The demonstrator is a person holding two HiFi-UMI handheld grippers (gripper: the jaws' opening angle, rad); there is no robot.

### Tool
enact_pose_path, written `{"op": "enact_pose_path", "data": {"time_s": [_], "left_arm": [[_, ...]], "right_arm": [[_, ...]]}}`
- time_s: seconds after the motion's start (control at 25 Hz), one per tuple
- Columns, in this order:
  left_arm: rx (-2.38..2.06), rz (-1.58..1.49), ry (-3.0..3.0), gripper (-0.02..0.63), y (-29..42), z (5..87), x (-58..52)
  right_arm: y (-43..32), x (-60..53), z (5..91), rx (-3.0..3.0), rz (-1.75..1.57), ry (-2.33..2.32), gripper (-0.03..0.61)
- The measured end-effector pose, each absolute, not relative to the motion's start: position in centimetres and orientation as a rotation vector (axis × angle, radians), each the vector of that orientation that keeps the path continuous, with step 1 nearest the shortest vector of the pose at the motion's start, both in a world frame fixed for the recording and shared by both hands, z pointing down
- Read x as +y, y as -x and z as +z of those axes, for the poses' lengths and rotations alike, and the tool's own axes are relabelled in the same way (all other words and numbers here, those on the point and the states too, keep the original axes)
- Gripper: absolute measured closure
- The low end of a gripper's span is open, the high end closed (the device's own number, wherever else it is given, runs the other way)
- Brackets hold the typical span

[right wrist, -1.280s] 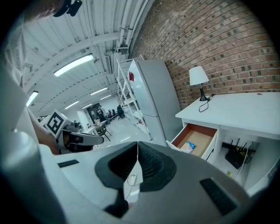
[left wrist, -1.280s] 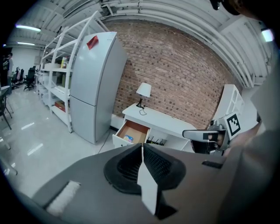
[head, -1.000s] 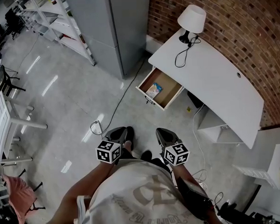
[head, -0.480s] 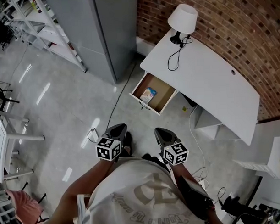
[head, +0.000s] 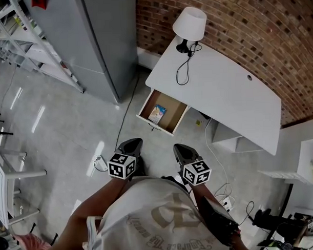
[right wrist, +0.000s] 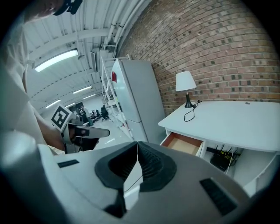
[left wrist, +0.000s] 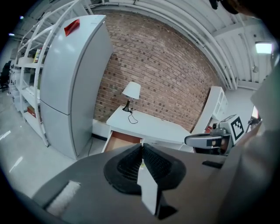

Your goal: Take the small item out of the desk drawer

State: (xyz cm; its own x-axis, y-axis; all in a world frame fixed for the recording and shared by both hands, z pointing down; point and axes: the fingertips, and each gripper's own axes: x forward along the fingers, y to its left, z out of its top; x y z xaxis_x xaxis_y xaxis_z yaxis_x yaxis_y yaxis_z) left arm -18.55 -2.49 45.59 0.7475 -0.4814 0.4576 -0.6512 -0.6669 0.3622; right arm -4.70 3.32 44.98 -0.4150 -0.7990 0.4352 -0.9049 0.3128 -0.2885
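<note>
Left gripper (head: 131, 146) and right gripper (head: 182, 151), both pressed together and empty, hang well short of the open drawer (head: 144, 103) at the desk (head: 222, 99) front edge, small item (head: 157, 113) not yet taken.

small blue-and-white item (head: 157, 113) flat in the open wooden-floored desk drawer (head: 173, 125), near its left side

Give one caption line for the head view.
Person holding the left hand-held gripper and right hand-held gripper faces a white curved desk with its wooden-lined drawer open and a small bluish packet inside.
</note>
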Motion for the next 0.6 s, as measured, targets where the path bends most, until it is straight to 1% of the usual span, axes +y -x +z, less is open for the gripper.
{"op": "enact_pose_path", "data": {"time_s": [0.24, 0.6], "left_arm": [[-0.769, 0.442, -2.467, 0.598, 18.0, 45.7, -5.4], [-0.700, 0.453, -2.474, 0.598, 19.3, 46.2, -8.6]], "right_arm": [[4.1, 1.4, 44.8, -2.304, 0.728, -1.668, 0.572], [3.9, -1.3, 44.4, -2.229, 0.727, -1.816, 0.572]]}}
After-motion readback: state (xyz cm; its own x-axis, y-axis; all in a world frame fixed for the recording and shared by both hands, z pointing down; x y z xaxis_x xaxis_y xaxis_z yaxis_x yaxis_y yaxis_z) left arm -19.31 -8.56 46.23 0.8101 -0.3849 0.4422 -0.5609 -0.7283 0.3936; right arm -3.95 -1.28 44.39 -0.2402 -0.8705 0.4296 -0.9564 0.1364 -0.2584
